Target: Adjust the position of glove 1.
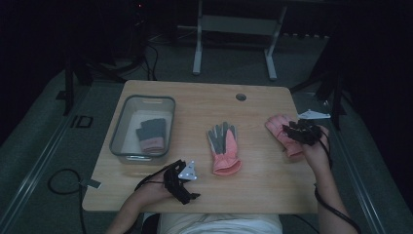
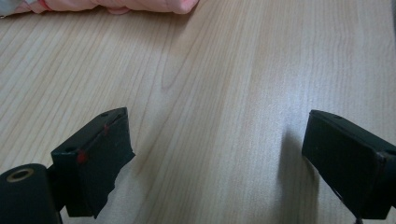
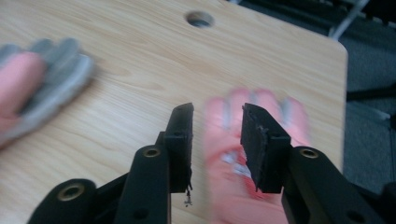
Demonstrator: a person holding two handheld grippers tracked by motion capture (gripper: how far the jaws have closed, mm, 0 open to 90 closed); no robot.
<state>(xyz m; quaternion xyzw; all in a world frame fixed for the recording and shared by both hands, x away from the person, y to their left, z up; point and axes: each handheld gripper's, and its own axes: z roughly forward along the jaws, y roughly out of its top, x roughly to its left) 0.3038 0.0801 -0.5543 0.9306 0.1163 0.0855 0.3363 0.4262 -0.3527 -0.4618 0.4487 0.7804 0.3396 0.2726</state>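
A pink and grey glove (image 1: 225, 148) lies palm up in the middle of the wooden table (image 1: 263, 185); its fingers (image 3: 37, 79) are at the left of the right gripper view. A second pink glove (image 1: 282, 131) lies near the table's right edge. My right gripper (image 1: 291, 128) hovers just over it, jaws partly apart, and the blurred glove (image 3: 219, 186) shows through the gap below them. My left gripper (image 1: 189, 192) rests near the front edge, jaws wide open over bare wood (image 2: 219, 149). The middle glove's cuff (image 2: 140, 4) lies just ahead of it.
A clear plastic bin (image 1: 146, 98) stands at the table's left with a grey and pink glove (image 1: 152, 135) inside. A cable hole (image 1: 240, 96) sits near the far edge. Beyond the table are a frame's white legs (image 1: 197, 53) and dark floor with cables.
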